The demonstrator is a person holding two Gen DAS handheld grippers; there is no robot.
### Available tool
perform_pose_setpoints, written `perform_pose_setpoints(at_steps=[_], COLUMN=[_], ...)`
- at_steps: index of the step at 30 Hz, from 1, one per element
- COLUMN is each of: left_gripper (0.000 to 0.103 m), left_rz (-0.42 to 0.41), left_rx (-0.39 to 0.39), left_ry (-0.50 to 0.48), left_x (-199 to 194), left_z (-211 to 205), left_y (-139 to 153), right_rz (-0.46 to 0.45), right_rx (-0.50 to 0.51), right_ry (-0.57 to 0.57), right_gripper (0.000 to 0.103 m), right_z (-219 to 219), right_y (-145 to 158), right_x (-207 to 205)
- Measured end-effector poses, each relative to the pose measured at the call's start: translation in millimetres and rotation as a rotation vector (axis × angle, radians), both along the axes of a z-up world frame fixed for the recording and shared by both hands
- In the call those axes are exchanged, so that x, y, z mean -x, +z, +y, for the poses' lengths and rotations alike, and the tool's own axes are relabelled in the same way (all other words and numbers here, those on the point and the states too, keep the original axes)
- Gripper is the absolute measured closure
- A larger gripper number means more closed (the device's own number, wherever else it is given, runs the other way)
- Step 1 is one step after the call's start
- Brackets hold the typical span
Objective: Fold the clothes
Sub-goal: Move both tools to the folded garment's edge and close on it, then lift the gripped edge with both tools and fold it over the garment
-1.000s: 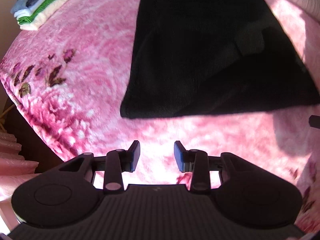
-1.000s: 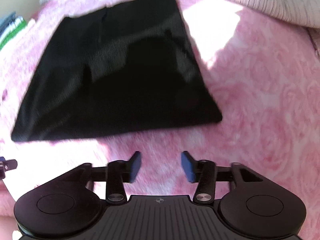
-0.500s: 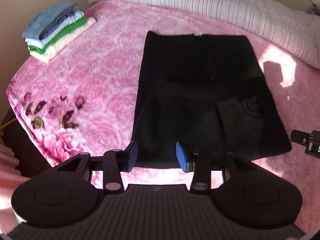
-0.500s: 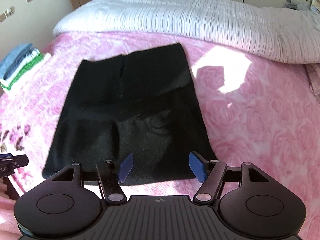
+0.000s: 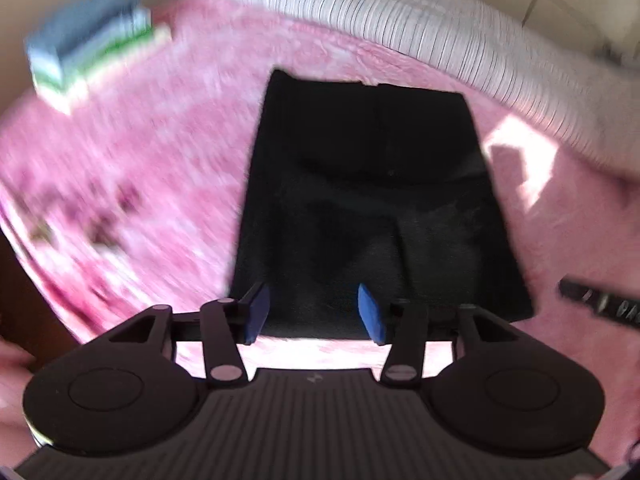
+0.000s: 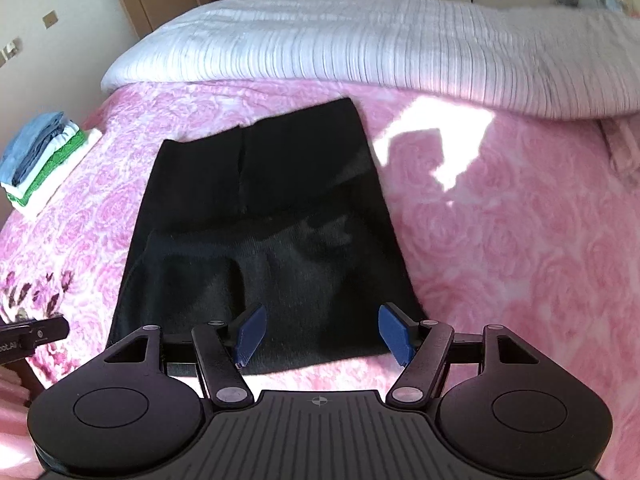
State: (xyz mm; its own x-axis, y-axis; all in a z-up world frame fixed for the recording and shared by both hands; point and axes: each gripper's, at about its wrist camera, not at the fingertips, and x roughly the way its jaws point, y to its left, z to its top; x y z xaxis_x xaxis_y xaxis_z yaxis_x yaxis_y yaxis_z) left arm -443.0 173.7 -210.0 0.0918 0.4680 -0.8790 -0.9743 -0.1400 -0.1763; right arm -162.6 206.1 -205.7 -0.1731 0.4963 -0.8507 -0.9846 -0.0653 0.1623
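Black garment (image 6: 264,236) lay flat on the pink bed (image 6: 520,264), folded once into a rectangle; more folds likely remained. Finished pile (image 6: 44,160) sat at ten o'clock. Left gripper (image 5: 312,312) jaws opening, empty; right gripper (image 6: 324,332) jaws wide, empty.

One black garment (image 6: 264,240) lies on one pink bed (image 6: 500,240). One stack (image 6: 44,164) of folded clothes sits by its edge. One striped white quilt (image 6: 360,40). Two tongs: left (image 5: 312,314), right (image 6: 322,334).
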Motion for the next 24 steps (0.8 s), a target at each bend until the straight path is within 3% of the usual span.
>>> perform_pose_setpoints(at_steps=[2,8,11,15,19,23,24], left_gripper=[0.057,0.058,0.058,0.057,0.058,0.058,0.058], left_rz=[-0.143,-0.385,-0.500,-0.669,-0.735,-0.778,-0.786], left_rx=[0.020,0.084,0.117,0.081,0.044,-0.017,-0.031], left_ry=[0.045,0.133,0.253,0.452,0.595,0.655,0.662], left_x=[27.3,94.2,119.8,135.4,135.4,132.9,132.4], left_z=[-5.1,-13.0,-16.8,-24.1,-28.5,-32.6,-34.2], left_y=[-24.8,-107.4,-142.7,-174.0,-194.5,-199.4,-200.7], right_rz=[0.048,0.225,0.316,0.538,0.701,0.742,0.748], right_rx=[0.037,0.149,0.208,0.224,0.236,0.217,0.200], right_ry=[-0.029,-0.156,-0.245,-0.405,-0.515,-0.527,-0.521], right_gripper=[0.037,0.037,0.037,0.037,0.037,0.040,0.047], right_z=[0.9,7.0,9.5,9.3,13.3,20.3,22.4], right_y=[-17.2,-84.0,-114.3,-145.4,-172.8,-188.1,-189.3], right_x=[-16.5,-82.5,-116.0,-151.8,-158.3,-152.3,-151.1])
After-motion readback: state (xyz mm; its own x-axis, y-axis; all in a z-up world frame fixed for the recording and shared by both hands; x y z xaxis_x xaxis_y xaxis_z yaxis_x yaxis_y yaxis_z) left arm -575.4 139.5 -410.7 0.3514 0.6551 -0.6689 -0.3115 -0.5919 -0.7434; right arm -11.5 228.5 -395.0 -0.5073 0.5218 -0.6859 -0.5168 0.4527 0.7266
